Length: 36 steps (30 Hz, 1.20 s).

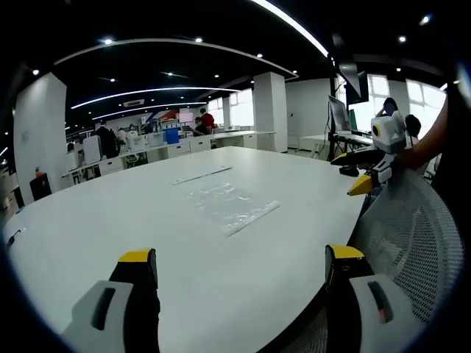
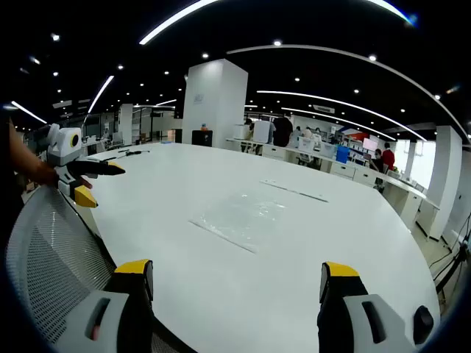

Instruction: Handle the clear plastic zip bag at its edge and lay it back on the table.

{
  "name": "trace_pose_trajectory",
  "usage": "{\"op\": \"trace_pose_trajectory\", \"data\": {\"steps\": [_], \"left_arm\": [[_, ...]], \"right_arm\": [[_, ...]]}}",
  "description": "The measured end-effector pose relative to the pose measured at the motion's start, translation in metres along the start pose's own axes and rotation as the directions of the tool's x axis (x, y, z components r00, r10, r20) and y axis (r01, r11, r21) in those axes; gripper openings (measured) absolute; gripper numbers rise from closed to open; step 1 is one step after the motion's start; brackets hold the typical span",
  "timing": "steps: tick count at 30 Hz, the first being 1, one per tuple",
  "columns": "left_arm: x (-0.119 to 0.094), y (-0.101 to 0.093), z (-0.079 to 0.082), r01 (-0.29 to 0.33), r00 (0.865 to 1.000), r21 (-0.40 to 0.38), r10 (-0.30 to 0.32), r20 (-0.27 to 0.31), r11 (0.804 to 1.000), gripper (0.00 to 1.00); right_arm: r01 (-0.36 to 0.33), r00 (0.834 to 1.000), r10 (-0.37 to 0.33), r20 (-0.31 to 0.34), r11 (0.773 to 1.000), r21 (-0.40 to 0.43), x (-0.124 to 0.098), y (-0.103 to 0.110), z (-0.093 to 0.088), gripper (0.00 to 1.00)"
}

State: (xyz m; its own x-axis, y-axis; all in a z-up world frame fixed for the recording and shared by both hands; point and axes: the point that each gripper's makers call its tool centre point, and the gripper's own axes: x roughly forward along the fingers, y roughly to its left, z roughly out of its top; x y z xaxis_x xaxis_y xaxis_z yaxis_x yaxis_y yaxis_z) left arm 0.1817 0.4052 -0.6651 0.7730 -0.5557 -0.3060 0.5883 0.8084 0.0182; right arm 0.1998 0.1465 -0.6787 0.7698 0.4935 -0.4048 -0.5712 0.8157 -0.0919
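Meanwhile, zip bag [image 1: 229, 201] lies flat on table [image 1: 110, 220], beyond both spread tongs [image 1: 241, 268].

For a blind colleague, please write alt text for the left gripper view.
A clear plastic zip bag lies flat on a white table, beyond the open left gripper. The right gripper hovers open at the table's right edge, above a mesh chair back.

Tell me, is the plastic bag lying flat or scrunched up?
Flat: the clear zip bag lies spread on the white table, untouched.
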Motion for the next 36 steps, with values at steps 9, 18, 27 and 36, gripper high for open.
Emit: {"op": "trace_pose_trajectory", "data": {"steps": [9,18,27,36], "left_arm": [[0.0005,0.0005,-0.0005,-0.002,1.0,-0.001,0.002,0.002,1.0,0.94],[-0.0001,0.0008,-0.0004,-0.003,1.0,0.0,0.003,0.003,1.0,0.94],[-0.0002,0.0007,-0.0007,0.002,1.0,-0.001,-0.002,0.002,1.0,0.94],[0.0002,0.0001,0.0006,0.005,1.0,-0.005,-0.005,0.006,1.0,0.94]], "right_arm": [[0.0,1.0,0.0,0.001,1.0,0.0,0.0001,-0.0002,0.0,0.94],[0.002,1.0,-0.002,0.002,1.0,0.002,0.0,-0.0001,0.0011,0.94],[0.007,1.0,-0.007,0.002,1.0,0.002,0.0004,-0.0021,0.0003,0.94],[0.009,1.0,-0.009,0.001,1.0,0.002,0.0008,-0.0036,-0.0005,0.94]]}}
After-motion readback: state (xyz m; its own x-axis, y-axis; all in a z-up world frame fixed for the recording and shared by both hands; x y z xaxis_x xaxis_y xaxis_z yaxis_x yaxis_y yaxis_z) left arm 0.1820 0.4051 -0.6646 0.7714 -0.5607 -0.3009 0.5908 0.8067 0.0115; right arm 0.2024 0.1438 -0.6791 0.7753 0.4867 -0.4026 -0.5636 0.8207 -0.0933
